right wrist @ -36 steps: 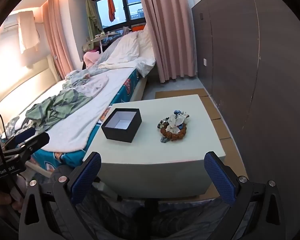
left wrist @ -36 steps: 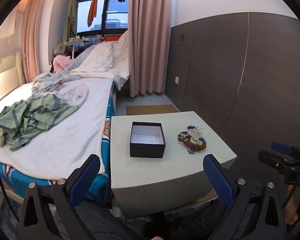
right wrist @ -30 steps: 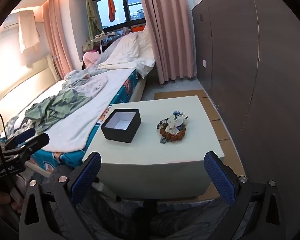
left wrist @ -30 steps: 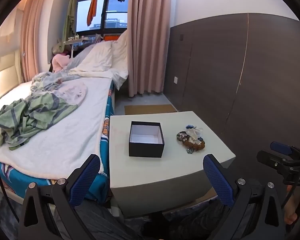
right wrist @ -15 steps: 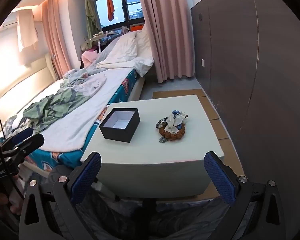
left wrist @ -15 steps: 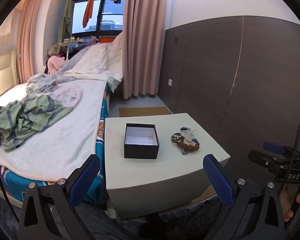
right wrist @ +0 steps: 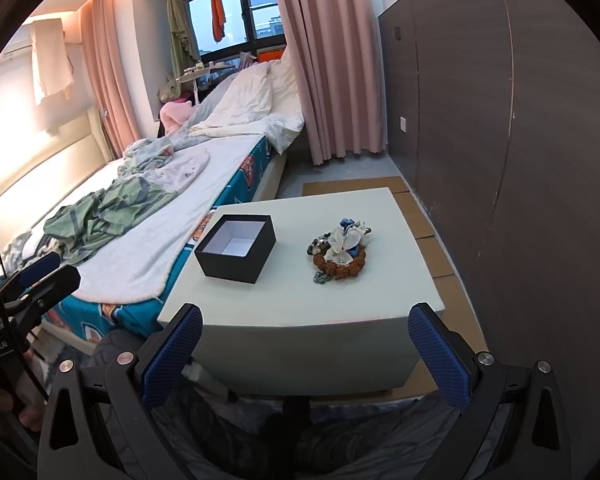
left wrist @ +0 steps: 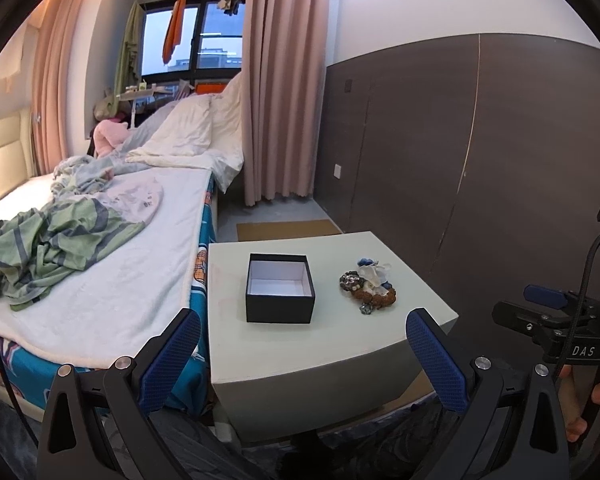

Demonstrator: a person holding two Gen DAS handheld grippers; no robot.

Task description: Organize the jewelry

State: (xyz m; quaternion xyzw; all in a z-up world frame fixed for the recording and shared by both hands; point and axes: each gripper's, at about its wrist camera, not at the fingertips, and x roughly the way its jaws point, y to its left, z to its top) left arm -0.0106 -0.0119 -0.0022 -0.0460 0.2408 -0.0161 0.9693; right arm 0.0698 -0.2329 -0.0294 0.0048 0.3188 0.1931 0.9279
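Observation:
An open black box (left wrist: 279,287) with a white inside stands on a pale square table (left wrist: 324,344). It also shows in the right wrist view (right wrist: 236,247). A heap of jewelry (left wrist: 369,285), with brown beads, a white bow and blue pieces, lies to the right of the box, also in the right wrist view (right wrist: 341,251). My left gripper (left wrist: 303,354) is open and empty, short of the table's near edge. My right gripper (right wrist: 305,354) is open and empty, also short of the near edge.
A bed (left wrist: 100,264) with crumpled green-striped clothes (left wrist: 52,248) runs along the table's left side. A dark panelled wall (left wrist: 480,168) stands to the right. The other gripper shows at the right edge of the left wrist view (left wrist: 556,320) and the left edge of the right wrist view (right wrist: 24,284).
Both cameras have drifted slightly; the table sits a little lower and more to the left in the left wrist view. Both grippers stay open. Box and jewelry have not moved.

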